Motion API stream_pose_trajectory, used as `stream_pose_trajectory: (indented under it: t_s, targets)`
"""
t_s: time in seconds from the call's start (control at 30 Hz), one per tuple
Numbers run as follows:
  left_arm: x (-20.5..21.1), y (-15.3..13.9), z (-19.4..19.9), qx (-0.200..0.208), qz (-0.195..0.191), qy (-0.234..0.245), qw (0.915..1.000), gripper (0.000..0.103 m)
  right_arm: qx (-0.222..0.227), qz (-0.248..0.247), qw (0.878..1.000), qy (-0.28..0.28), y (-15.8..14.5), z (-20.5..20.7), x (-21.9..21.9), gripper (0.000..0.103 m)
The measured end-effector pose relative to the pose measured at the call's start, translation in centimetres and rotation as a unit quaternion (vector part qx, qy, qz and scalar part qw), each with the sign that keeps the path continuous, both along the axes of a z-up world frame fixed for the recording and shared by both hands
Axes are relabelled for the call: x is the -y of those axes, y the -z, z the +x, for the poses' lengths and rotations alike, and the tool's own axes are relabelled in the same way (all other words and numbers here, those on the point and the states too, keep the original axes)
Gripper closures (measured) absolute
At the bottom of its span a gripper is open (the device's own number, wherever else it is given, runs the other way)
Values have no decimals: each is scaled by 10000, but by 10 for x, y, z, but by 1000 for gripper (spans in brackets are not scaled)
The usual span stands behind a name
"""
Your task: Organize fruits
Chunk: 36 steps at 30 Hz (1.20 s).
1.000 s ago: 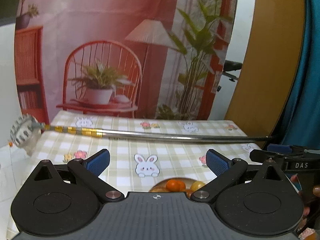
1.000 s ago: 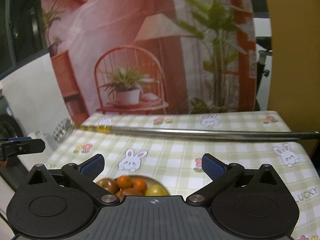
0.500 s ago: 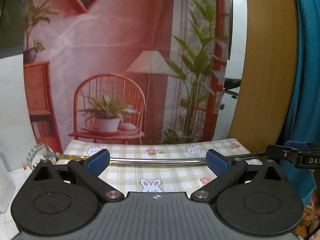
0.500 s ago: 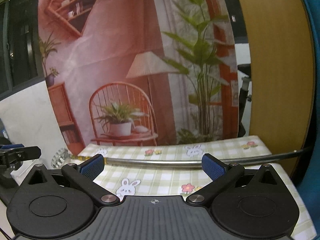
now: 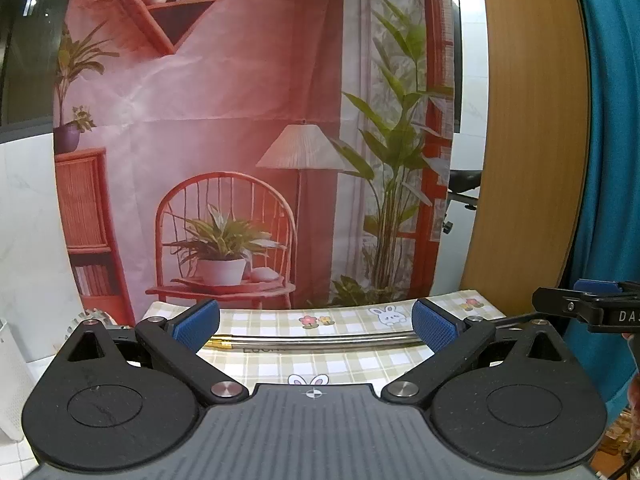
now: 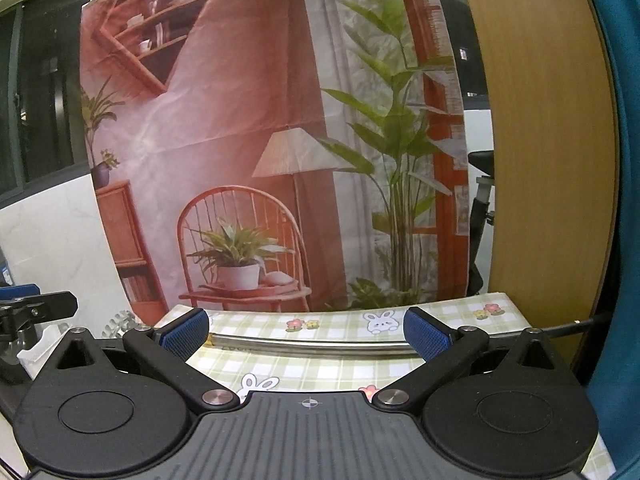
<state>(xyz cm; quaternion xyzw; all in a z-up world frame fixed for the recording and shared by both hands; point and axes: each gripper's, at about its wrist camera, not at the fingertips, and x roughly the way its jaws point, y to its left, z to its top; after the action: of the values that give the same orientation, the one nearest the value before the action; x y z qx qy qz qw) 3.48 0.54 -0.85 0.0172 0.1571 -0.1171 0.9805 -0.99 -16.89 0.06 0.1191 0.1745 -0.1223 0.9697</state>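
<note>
— How did you have the tools?
— Your left gripper [image 5: 315, 326] was spread wide with nothing between its blue pads [image 5: 196, 325]; your right gripper [image 6: 306, 330] gaped the same way, empty.
— And beyond them?
— A metal rod [image 5: 320, 342] lay across the checked tablecloth [image 6: 320, 364] near the table's far edge, the printed backdrop [image 5: 256, 120] behind it. The fruits were not in either view.

A table [image 5: 352, 364] carries a green-and-white checked cloth [image 6: 320, 372] printed with white rabbits and small flowers. A long metal rod [image 5: 320, 341] lies across the cloth from left to right, near the far edge. A toothed, gear-like piece [image 5: 90, 316] shows at the rod's left end.
</note>
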Motion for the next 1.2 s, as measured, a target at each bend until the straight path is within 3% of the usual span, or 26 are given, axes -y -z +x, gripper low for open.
stream_pose_trajectory:
  t_s: [1.2]
  targets:
    - [-1, -2, 1, -42, -89, -37, 9999, 0, -65, -26, 10000, 25, -1, 3, 1, 0]
